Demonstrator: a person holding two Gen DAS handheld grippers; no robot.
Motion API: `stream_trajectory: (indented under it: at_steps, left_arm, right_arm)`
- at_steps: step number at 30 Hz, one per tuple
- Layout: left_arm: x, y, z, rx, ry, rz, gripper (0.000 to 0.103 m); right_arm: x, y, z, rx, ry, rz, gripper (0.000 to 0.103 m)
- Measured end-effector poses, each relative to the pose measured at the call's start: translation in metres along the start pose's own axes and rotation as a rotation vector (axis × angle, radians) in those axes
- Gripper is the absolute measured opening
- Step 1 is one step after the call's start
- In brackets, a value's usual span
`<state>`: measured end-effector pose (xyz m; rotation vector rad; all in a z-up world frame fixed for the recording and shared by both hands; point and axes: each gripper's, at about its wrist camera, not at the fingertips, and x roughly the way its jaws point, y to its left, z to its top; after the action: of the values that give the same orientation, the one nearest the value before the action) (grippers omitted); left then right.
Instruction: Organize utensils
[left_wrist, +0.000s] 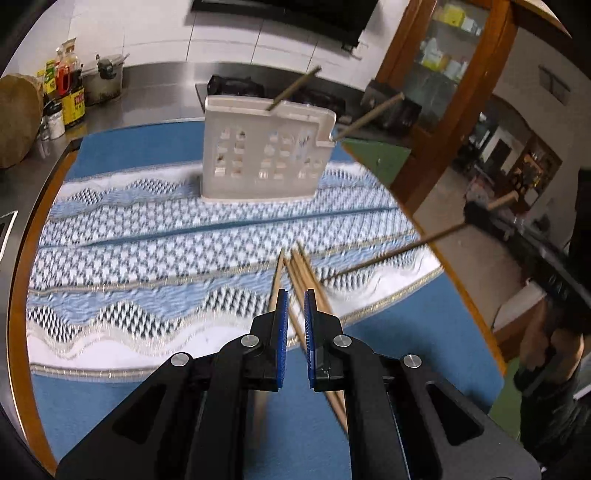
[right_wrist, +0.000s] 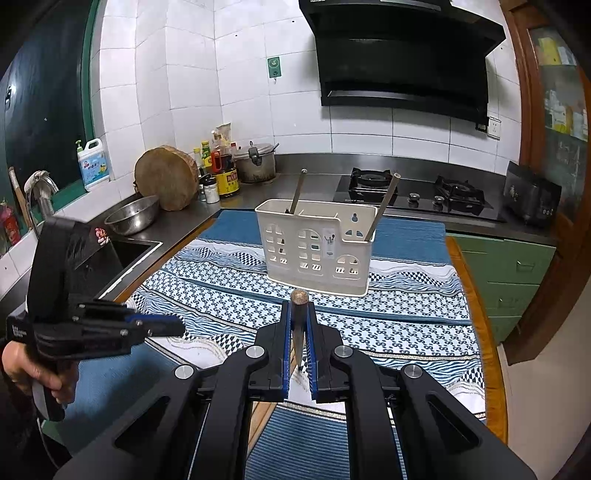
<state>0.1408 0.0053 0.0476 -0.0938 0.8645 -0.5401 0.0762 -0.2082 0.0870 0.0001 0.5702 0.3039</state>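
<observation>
A white slotted utensil caddy (left_wrist: 264, 155) (right_wrist: 317, 247) stands upright on the patterned blue cloth (left_wrist: 147, 258). Two dark chopsticks (right_wrist: 297, 192) (right_wrist: 386, 203) lean out of its end compartments. Several light wooden chopsticks (left_wrist: 303, 273) lie loose on the cloth, just below my left gripper (left_wrist: 296, 306), which is shut and holds nothing. It shows as well at the left of the right wrist view (right_wrist: 179, 326), in a person's hand. My right gripper (right_wrist: 298, 325) (left_wrist: 471, 216) is shut on a dark chopstick (right_wrist: 298, 317) (left_wrist: 388, 253), well in front of the caddy.
The table's wooden rim (left_wrist: 22, 266) runs around the cloth. Behind it are a sink (right_wrist: 125, 254), a metal bowl (right_wrist: 131, 218), a round chopping block (right_wrist: 166, 177), bottles (right_wrist: 221, 170), a pot (right_wrist: 256, 162) and a gas hob (right_wrist: 417, 192). A wooden cabinet (left_wrist: 443, 92) stands to the right.
</observation>
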Motion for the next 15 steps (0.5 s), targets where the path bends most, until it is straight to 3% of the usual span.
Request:
stream_trajectory:
  at_steps: [3, 7, 15]
  left_arm:
    - [0.003, -0.002, 0.008, -0.005, -0.016, -0.017, 0.007]
    - [0.013, -0.003, 0.006, 0.013, 0.025, -0.007, 0.007]
    - [0.024, 0.013, -0.006, 0.022, 0.072, 0.067, 0.014]
  right_arm:
    - [0.003, 0.000, 0.002, 0.001, 0.005, -0.002, 0.007]
    - [0.003, 0.000, 0.004, -0.007, 0.005, -0.004, 0.007]
    - [0.006, -0.003, 0.009, -0.021, 0.005, -0.009, 0.007]
